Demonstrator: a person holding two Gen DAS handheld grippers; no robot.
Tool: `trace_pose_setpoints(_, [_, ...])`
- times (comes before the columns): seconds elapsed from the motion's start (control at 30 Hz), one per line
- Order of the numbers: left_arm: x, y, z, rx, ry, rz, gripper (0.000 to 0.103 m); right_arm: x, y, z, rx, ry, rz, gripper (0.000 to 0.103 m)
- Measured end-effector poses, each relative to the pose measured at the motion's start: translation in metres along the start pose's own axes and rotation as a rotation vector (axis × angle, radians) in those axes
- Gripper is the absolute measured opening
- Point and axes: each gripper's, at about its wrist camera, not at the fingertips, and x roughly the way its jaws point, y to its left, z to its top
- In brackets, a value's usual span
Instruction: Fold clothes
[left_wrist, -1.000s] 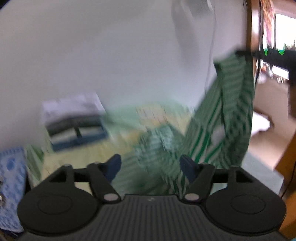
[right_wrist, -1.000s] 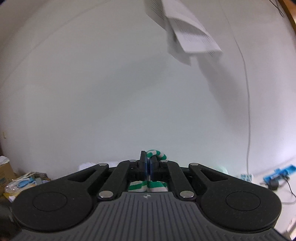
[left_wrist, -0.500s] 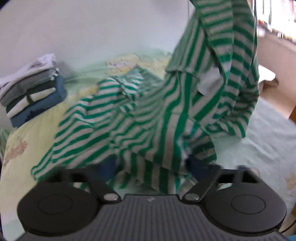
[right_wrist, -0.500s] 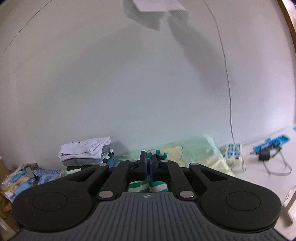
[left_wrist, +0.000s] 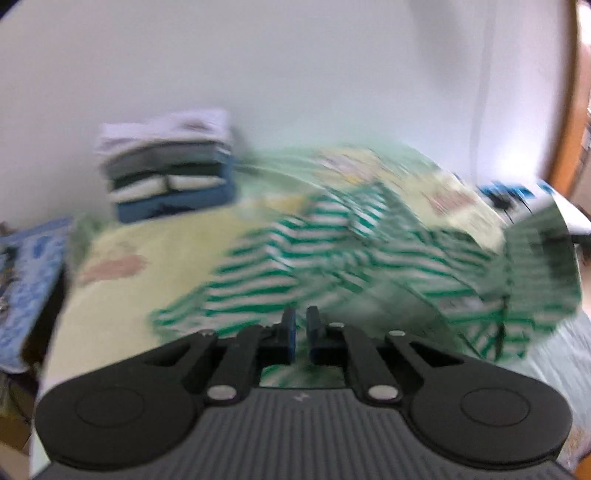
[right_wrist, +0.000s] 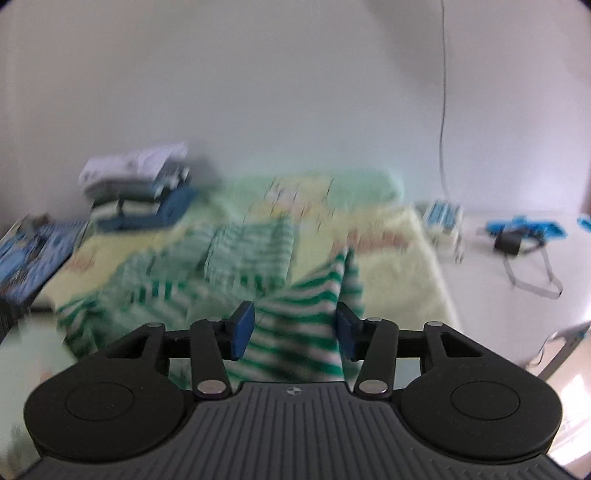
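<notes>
Left gripper: its two blue pads are pulled in very close, with only a thin slit between them. The picture is too blurry to tell if any cloth is pinched in that slit.
Right gripper: its flat blue pads are spread wide apart. A strip of the shirt lies between them, but the pads are not squeezing it.
Striped shirt: soft cloth with green and white stripes. It lies crumpled and bumpy on the blanket, just past the left gripper's tips. One part stands up on the right side. In the right wrist view the shirt runs from the gripper out onto the bed.
Blanket: fuzzy, pale yellow and light green, with faint pinkish shapes on it. It covers the bed under the shirt.
Folded pile: a neat, square stack of clothes at the far left of the blanket, by the wall. White is on top, then grey and dark layers, and blue at the bottom.
Wall: plain, smooth and white.
Cord: a thin line hanging down the wall.
</notes>
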Motion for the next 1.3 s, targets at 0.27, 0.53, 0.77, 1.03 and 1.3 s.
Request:
trace_pose_setpoints(0.27, [-0.012, 0.008, -0.021, -0.013, 0.008, 0.011, 0.075, 0.000, 0.008, -0.033, -0.180, 0.073, 0.013, 0.068])
trace_pose_setpoints(0.53, [0.028, -0.056, -0.042, 0.209, 0.018, 0.005, 0.089, 0.013, 0.033, -0.056, -0.544, 0.073, -0.001, 0.072])
trace_pose_setpoints(0.77, [0.056, -0.065, -0.036, 0.332, 0.033, -0.004, 0.055, 0.018, 0.035, -0.063, -0.651, 0.111, -0.030, 0.073])
trace_pose_setpoints(1.03, [0.039, -0.015, -0.004, 0.267, -0.046, -0.068, 0.027, -0.004, 0.026, -0.067, -0.608, 0.130, -0.118, 0.073])
trace_pose_setpoints(1.3, [0.049, -0.007, 0.029, 0.254, -0.081, -0.085, 0.021, 0.048, 0.045, -0.061, -0.469, 0.083, -0.207, 0.034])
